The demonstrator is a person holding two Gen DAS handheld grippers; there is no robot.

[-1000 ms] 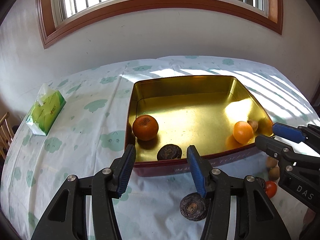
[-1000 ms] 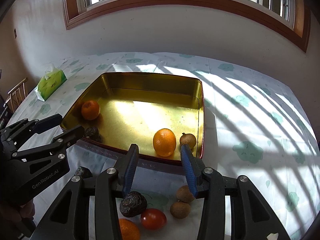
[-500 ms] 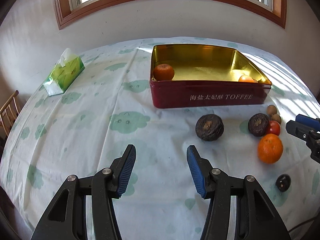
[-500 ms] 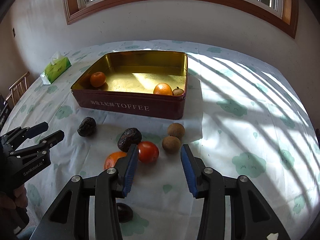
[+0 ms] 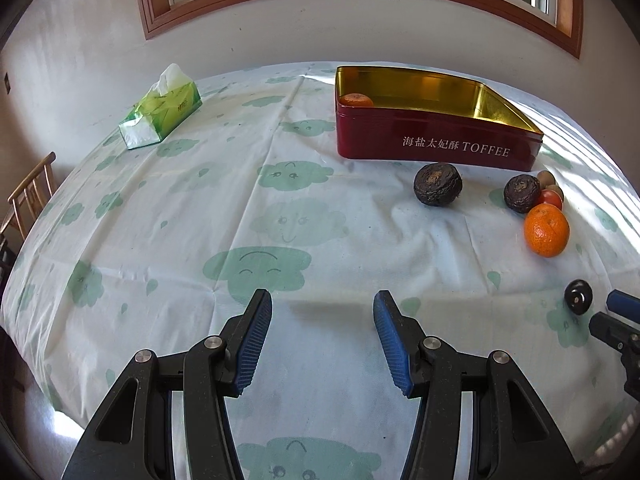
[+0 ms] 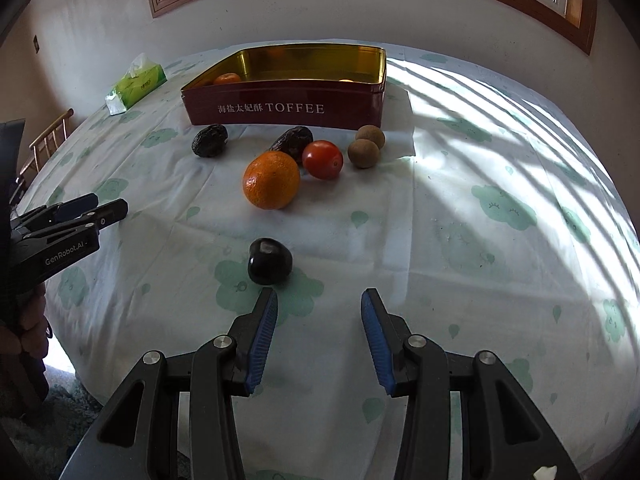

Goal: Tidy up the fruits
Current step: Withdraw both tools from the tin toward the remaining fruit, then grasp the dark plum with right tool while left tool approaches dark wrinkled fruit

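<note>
Your left gripper (image 5: 322,336): jaws wide, empty | your right gripper (image 6: 318,330): jaws wide, empty | toffee tin (image 6: 288,110): long side faces you, fruit inside | orange (image 6: 271,180), tomato (image 6: 322,159): on tablecloth (image 6: 460,240) before tin

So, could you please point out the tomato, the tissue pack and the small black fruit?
tomato (image 6: 322,159): right wrist view, middle of its red skin.
tissue pack (image 5: 161,113): left wrist view, green top face.
small black fruit (image 6: 269,261): right wrist view, glossy front.

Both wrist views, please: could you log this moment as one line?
left gripper: open, empty | right gripper: open, empty | tin: holds fruit | orange, tomato, dark fruit: on tablecloth
</note>
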